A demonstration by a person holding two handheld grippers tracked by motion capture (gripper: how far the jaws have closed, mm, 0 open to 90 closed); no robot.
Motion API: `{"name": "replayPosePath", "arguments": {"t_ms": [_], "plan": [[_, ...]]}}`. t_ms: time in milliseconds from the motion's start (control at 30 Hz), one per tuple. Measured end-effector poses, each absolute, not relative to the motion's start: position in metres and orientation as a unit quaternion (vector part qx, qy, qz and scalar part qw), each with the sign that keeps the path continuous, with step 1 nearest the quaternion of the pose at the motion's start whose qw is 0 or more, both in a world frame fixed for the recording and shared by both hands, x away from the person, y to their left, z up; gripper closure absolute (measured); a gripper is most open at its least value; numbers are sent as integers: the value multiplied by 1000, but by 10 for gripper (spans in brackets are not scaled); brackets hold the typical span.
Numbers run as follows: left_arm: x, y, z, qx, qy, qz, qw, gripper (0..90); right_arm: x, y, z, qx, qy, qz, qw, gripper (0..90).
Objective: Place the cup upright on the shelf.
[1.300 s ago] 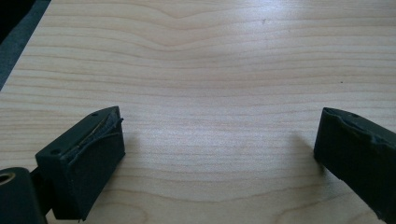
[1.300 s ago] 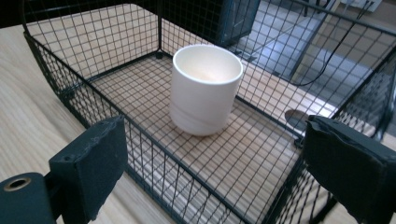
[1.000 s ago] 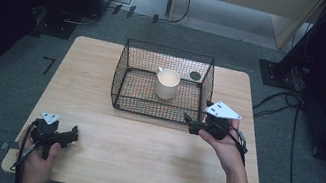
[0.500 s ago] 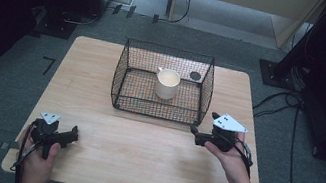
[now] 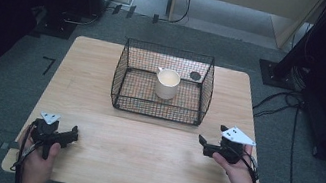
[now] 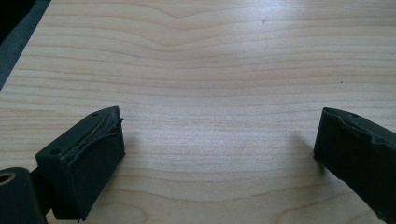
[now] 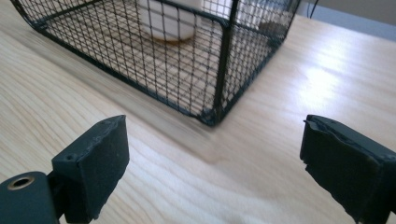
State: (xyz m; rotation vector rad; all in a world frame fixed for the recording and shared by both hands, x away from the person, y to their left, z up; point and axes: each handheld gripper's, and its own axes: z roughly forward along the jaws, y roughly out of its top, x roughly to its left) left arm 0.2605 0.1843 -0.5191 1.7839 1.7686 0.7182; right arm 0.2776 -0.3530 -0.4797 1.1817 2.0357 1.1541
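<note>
Black wire basket (image 5: 162, 84): stands at centre frame of the high view on the wooden table (image 5: 140, 148), long axis left to right
Cream mug (image 5: 167, 83): upright inside the basket, near its middle; a small dark disc (image 5: 195, 76) lies in the basket's upper right corner
Right gripper (image 5: 202, 144): lower right of frame, jaws spread, nothing held; just below the basket's lower right corner (image 7: 210, 116)
Left gripper (image 5: 73, 134): lower left of frame, jaws spread, empty, over bare wood
Key relation: basket and mug lie up-frame and left of the right gripper; the right hand is judged clearly nearer
</note>
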Motion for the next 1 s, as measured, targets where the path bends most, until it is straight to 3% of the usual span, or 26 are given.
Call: {"name": "replayPosePath", "arguments": {"t_ms": [1000], "plan": [[261,184,-519,659,653,265,261,19,242,-397,-519,492,746,372,249,78]]}}
